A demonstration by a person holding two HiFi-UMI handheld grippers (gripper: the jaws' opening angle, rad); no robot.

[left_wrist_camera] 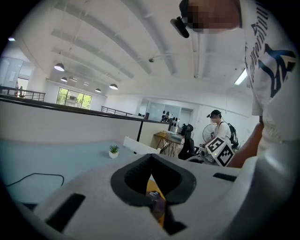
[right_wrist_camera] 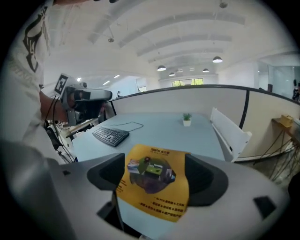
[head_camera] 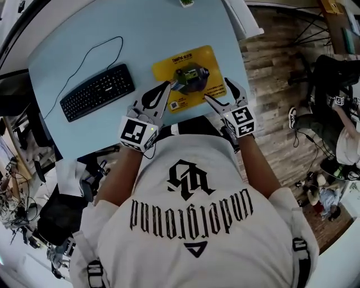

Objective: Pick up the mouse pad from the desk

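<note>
Mouse pad (head_camera: 194, 70) laid flat on desk (head_camera: 84, 50).
Left gripper (head_camera: 159, 93) and right gripper (head_camera: 218, 90) are held at its near edge, jaws apart and empty.

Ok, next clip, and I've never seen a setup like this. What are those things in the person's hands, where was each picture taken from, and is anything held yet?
No robot here: a person in a white T-shirt holds a two-jaw gripper in each hand; the cube with square markers on each is part of it. One picture comes from a camera on the person's head, looking down. The other two come from cameras riding on the grippers, looking along their jaws. On the pale blue desk lie a yellow mouse pad, a black keyboard and, at the far edge, a potted plant. The left gripper and the right gripper point at the pad's near edge, jaws apart. Nothing is held yet; the pad lies on the desk.
</note>
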